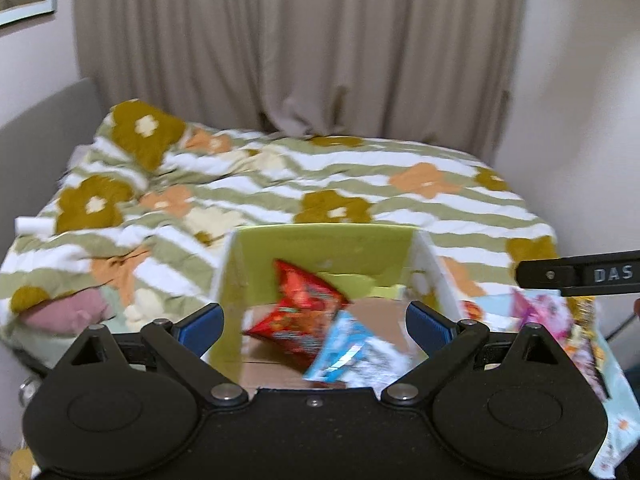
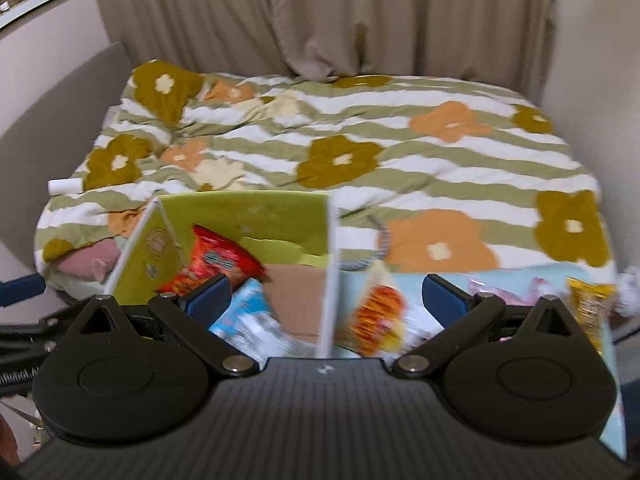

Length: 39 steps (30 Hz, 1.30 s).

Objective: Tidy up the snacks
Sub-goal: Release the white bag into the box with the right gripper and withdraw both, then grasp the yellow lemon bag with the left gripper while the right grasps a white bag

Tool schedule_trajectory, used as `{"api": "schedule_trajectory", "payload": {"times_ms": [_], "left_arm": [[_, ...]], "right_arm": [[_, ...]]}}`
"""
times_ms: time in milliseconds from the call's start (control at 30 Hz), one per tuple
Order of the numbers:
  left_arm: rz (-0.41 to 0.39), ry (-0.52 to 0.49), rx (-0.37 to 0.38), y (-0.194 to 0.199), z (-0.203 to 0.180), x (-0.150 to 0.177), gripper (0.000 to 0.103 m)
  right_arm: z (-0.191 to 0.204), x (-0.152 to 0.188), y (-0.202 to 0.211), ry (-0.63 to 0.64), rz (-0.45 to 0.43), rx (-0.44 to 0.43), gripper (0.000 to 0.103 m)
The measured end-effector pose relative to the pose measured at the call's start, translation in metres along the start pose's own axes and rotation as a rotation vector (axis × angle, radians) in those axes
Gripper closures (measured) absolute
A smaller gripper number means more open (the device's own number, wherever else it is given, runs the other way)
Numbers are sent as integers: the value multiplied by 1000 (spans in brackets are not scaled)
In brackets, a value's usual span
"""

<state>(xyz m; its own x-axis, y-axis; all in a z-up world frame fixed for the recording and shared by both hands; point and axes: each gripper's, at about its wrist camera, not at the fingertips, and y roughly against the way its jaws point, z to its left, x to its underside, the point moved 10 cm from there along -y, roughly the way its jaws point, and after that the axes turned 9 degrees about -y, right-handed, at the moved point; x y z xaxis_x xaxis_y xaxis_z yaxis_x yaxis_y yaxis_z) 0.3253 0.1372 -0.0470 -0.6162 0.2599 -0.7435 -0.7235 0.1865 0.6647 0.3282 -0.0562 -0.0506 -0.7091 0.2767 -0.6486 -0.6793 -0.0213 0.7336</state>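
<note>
Cardboard forms the open box (image 1: 320,248), its inner walls yellow-green, its floor plain brown, its edges white; it sits at the near end of the bed, on a quilt (image 1: 360,176) of soft, rumpled cloth with green and white wavy stripes and blocky ochre and orange flowers. Left of the box a dull pink pillow (image 1: 68,312) shows under the quilt's edge; behind the bed hangs a beige pleated curtain (image 1: 300,40).

The left gripper (image 1: 314,322) hangs over the box with its jaws spread wide and nothing between them; its blue ribbed pads (image 1: 204,322) touch no packet. Below it, inside the box, a glossy red crinkled packet (image 1: 304,304) leans against the left wall, its long axis running from the back wall down toward the camera, one pointed corner up; a pale blue and white packet (image 1: 352,356), blurred, lies just beside it on the brown floor, slanting toward the near right corner.

The right gripper (image 2: 326,300) straddles the box's right wall, also wide open and empty; its left pad (image 2: 210,298) sits over the box and its right pad over a light blue cloth or sheet (image 2: 408,280) outside the box. On that sheet lie the remaining snacks: an orange and yellow packet (image 2: 376,316) just beside the box wall, standing roughly upright with its narrow end up; a pink packet (image 2: 500,286), partly hidden; a yellow packet (image 2: 592,304) farthest right, long axis running toward the camera.
</note>
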Motion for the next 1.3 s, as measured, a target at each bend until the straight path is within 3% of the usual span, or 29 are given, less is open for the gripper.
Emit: {"api": "schedule_trajectory", "payload": {"times_ms": [200, 500, 667, 933, 1300], "left_arm": [[-21, -30, 78, 12, -50, 0, 3], [0, -34, 45, 22, -128, 22, 4], [12, -64, 47, 20, -183, 38, 4], [71, -146, 126, -15, -266, 73, 4], [164, -280, 120, -87, -306, 111, 6]], "right_arm": [[-68, 14, 51, -96, -34, 45, 0], [-168, 52, 82, -143, -18, 94, 0], [-220, 76, 82, -143, 21, 93, 0], [-284, 126, 64, -240, 123, 90, 0], [-318, 190, 23, -414, 233, 108, 0]]}}
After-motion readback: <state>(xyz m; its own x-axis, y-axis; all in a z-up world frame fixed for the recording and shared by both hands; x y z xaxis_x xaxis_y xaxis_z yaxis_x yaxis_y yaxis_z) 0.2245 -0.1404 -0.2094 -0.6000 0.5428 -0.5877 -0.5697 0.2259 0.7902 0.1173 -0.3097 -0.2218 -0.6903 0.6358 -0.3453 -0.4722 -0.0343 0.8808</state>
